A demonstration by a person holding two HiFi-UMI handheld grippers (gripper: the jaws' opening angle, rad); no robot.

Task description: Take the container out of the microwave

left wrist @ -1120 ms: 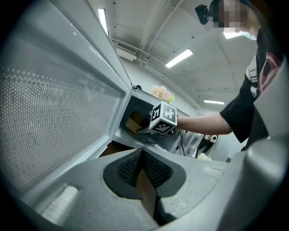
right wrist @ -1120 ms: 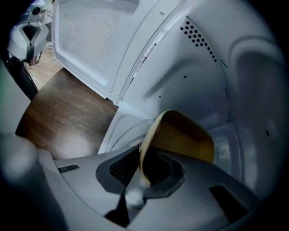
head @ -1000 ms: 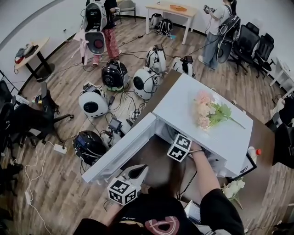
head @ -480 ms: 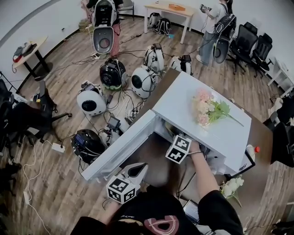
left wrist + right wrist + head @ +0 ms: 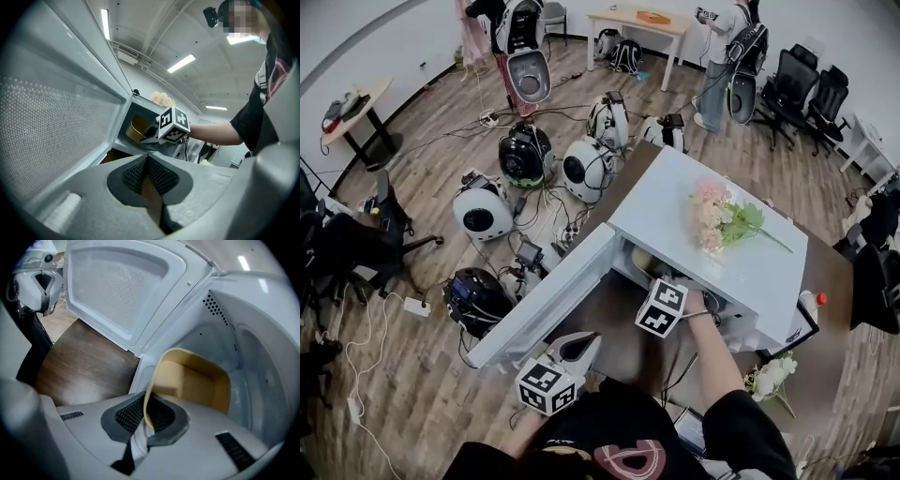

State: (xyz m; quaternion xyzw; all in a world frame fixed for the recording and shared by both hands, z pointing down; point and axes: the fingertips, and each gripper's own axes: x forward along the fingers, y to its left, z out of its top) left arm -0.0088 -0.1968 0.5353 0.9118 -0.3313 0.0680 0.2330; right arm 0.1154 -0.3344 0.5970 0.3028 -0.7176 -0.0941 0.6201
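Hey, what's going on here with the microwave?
A person is working at a white microwave whose door stands open. The right gripper reaches into the cavity. Its jaws have just been closing on the wall of a yellow container, which sits inside and is not yet out. The left gripper is shut and empty, held near the open door.

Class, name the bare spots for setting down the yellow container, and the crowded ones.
Free: brown tabletop between the open door and microwave; its top, left of the pink flowers. Crowded: corner with white flowers and bottle.
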